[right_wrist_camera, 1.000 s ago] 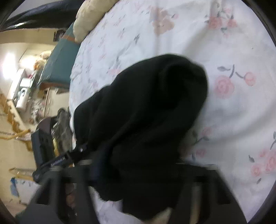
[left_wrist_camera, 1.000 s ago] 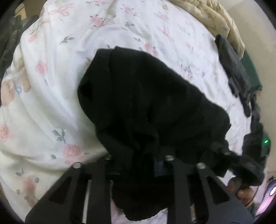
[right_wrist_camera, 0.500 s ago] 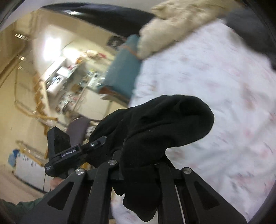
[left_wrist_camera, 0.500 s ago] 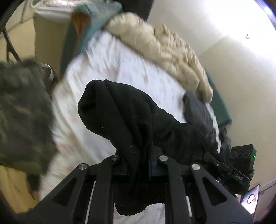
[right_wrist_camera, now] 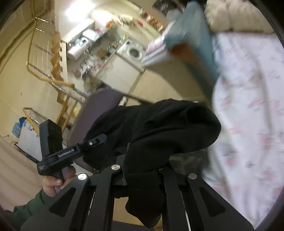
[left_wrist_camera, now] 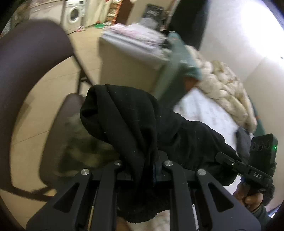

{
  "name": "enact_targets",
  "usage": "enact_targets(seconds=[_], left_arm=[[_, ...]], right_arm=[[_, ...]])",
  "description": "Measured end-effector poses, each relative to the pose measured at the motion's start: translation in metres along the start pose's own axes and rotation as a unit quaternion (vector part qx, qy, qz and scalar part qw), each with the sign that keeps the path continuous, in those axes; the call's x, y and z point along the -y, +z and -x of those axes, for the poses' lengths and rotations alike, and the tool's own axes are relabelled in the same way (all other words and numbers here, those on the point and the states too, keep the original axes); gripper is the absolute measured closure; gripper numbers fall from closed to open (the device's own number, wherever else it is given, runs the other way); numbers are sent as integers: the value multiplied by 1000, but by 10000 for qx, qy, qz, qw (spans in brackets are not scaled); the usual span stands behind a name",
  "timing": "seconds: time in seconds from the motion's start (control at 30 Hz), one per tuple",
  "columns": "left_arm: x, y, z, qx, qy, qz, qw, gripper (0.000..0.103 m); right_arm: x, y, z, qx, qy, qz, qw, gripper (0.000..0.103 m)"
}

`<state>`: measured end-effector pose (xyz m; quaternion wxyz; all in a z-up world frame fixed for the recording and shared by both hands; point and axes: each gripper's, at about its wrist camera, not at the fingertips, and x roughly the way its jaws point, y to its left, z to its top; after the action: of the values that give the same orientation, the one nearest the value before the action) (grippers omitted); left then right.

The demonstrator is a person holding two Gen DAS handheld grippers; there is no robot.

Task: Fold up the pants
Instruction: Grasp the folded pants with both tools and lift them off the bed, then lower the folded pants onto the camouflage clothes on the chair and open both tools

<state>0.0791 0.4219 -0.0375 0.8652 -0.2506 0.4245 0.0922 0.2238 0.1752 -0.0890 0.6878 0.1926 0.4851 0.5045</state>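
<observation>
Beyond the floral bed, a chair is seen; black pants are clenched bunched in both jaws, seemingly folded, placement remaining.

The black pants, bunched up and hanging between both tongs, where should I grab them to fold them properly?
Judging by the bunched folds, regrip the pants at the waistband corners, from above, once they lie flat on the bed. Both the left tongs and right tongs now pinch mid-fabric wads, and no hem or waistband can be told apart.

One pants, one chair, one washing machine.
</observation>
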Motion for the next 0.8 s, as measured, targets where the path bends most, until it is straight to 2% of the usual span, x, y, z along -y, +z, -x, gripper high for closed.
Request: enact_targets(seconds=[0.1,0.23,0.33,0.37,0.4,0.43,0.5,0.6,0.67,0.73,0.77,0.8], left_arm=[[-42,-9,-29,-353,216,47,9991,92],[-67,-21,-65,-830,311,146,9960,86],[-75,-35,-82,-1298,380,345,9902,69],[-76,-40,-82,-1378,474,349,9887,52],[-76,-44,-78,-1372,578,289,9884,39],[-76,-47,-71,-1310,666,157,9890,35],[-74,-49,-55,-1201,722,-202,9899,34],[-65,-38,-22,-778,819,-500,9923,34],[-58,-26,-5,-394,727,-525,9952,34],[-48,-13,1,-106,417,-463,9980,34],[-44,-6,-3,-36,150,-326,9994,34],[-41,-2,-10,-47,68,-272,9996,34]], right_arm=[[6,-5,-48,-287,53,-116,9995,95],[34,-17,-93,-688,-349,-354,9964,95],[69,-27,-101,-1123,-532,-995,9872,88],[76,-31,-100,-1259,-655,-1102,9837,84],[82,-35,-96,-1370,-752,-1186,9806,73],[84,-37,-92,-1407,-790,-1186,9797,61],[78,-33,-77,-1439,-899,-827,9820,56],[72,-19,-47,-1310,-1166,-413,9836,56],[67,-5,-30,-1001,-1332,-296,9856,59],[54,7,-26,-728,-1306,-145,9887,66],[44,12,-29,-634,-1193,-68,9908,66],[35,14,-37,-594,-1115,1,9920,67]])
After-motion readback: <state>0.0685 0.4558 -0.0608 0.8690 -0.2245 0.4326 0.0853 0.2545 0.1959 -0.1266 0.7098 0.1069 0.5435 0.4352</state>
